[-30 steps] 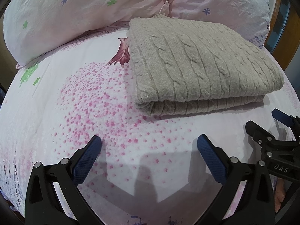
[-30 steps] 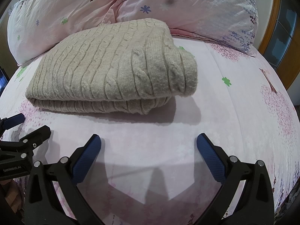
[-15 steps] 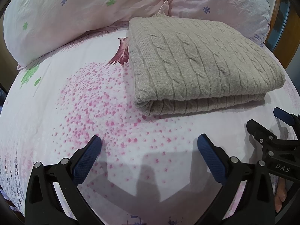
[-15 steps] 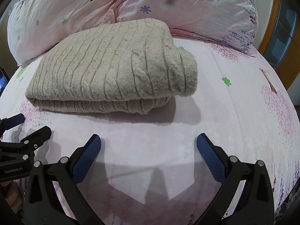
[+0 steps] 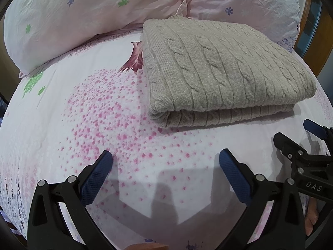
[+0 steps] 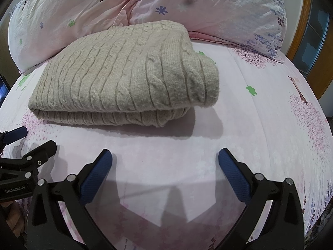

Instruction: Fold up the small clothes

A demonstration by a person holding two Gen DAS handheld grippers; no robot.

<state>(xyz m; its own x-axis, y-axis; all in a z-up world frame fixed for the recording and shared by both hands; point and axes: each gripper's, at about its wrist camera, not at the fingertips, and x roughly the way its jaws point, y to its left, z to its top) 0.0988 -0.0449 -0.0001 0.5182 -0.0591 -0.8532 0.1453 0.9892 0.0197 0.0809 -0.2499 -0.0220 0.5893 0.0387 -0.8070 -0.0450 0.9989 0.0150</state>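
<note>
The beige sweater [image 5: 224, 73] lies folded on the bed [image 5: 62, 125], near the two pillows [image 5: 83, 16] at the head. It makes a thick, flat rectangle of two layers, and the fold edge on its right side is rounded and soft. The knit is heavy, with raised cable twists and straight ribs that run along the top layer. In the right wrist view the sweater [image 6: 129, 77] throws a dark shadow on the sheet beside its rounded corner.

The bed sheet is smooth and pale pink, printed with many small pink dots, a few green flowers and a brown tree trunk that goes partly under the left edge of the sweater. The pillows are wrinkled, in the same pale cloth with small purple and green flowers, and the back of the sweater is touching them or just beside them.

The left hand-held gripper [image 5: 165, 160] hovers over the sheet in front of the sweater, its blue textured pads [image 5: 235, 175] wide apart and holding nothing. The right hand-held gripper [image 6: 165, 160] is also spread apart and empty, near the sweater but not touching it. Nothing lies between the grippers and the sweater. A wooden frame [image 6: 301, 31] stands at the right edge.
</note>
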